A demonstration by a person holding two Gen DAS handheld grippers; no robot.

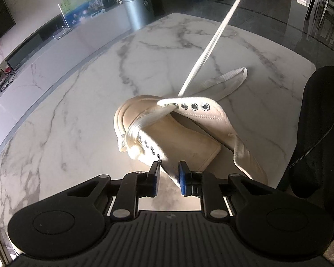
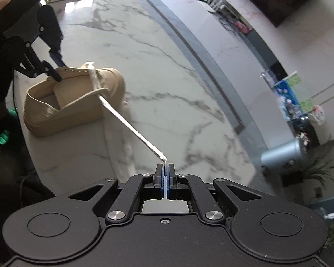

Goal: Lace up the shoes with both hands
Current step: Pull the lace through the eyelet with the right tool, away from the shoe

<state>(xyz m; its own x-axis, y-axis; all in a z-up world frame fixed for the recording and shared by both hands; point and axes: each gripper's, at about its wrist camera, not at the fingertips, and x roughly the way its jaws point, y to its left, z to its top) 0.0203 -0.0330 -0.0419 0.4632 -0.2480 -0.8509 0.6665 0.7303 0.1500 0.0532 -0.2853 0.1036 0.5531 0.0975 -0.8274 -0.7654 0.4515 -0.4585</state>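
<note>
A cream high-top shoe (image 1: 180, 138) lies on the marble table, toe pointing away from me in the left wrist view. My left gripper (image 1: 168, 170) straddles its near eyelet flap, with the jaws narrow and the fabric pressed between the pads. The right wrist view shows that gripper (image 2: 60, 71) with one finger inside the shoe (image 2: 78, 111) and one outside. A flat white lace (image 1: 211, 37) runs taut from the far flap's first eyelet up and out of the frame. My right gripper (image 2: 165, 166) is shut on the tip of that lace (image 2: 133, 131), raised above the table.
The marble table (image 1: 78, 111) stretches wide around the shoe. A slack loop of lace (image 1: 229, 82) lies beyond the shoe. A person's dark sleeve (image 1: 318, 122) is at the right edge. A grey metal bin (image 1: 137, 11) and a low cabinet stand past the table.
</note>
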